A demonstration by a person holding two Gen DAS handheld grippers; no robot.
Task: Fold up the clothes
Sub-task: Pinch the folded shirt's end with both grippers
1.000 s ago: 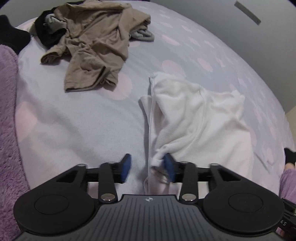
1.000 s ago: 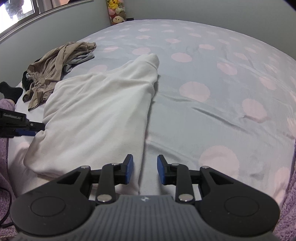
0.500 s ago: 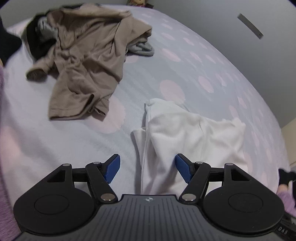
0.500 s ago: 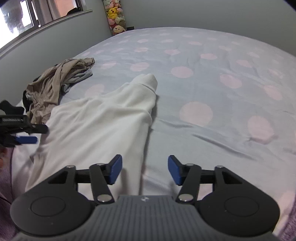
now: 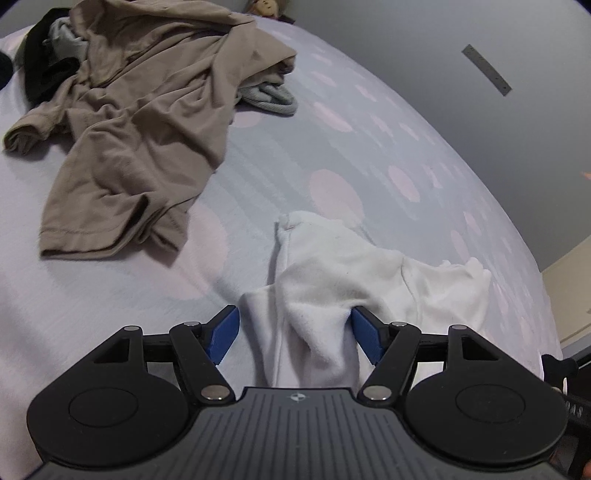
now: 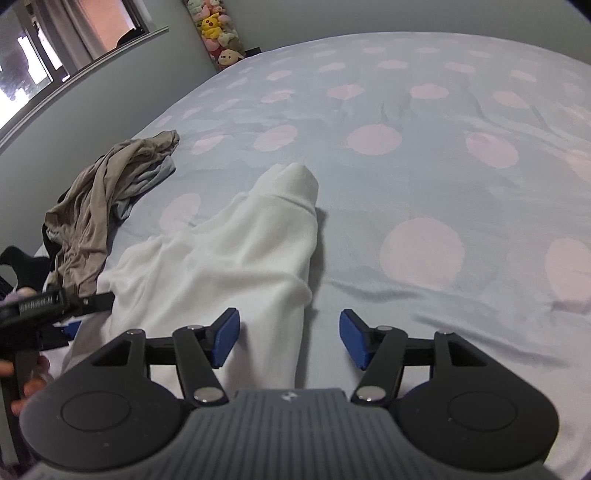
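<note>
On the bed with a pale blue sheet dotted in pink point(image 6: 424, 177): one white fleece garment point(image 6: 229, 266), lying crumpled, sleeve cuff pointing up the mattress. Left gripper point(image 5: 295, 334), jaws spread and closing, a fold of the white fleece between the blue pads; right pad touching the cloth, left pad clear of it. Right gripper point(image 6: 288, 338), jaws spread and opening, straddling the garment's edge, neither pad pressing on it. Heap of tan, grey and black clothing point(image 5: 140, 110), well apart from the fleece. Plush toys point(image 6: 218, 33) stacked against the far wall.
</note>
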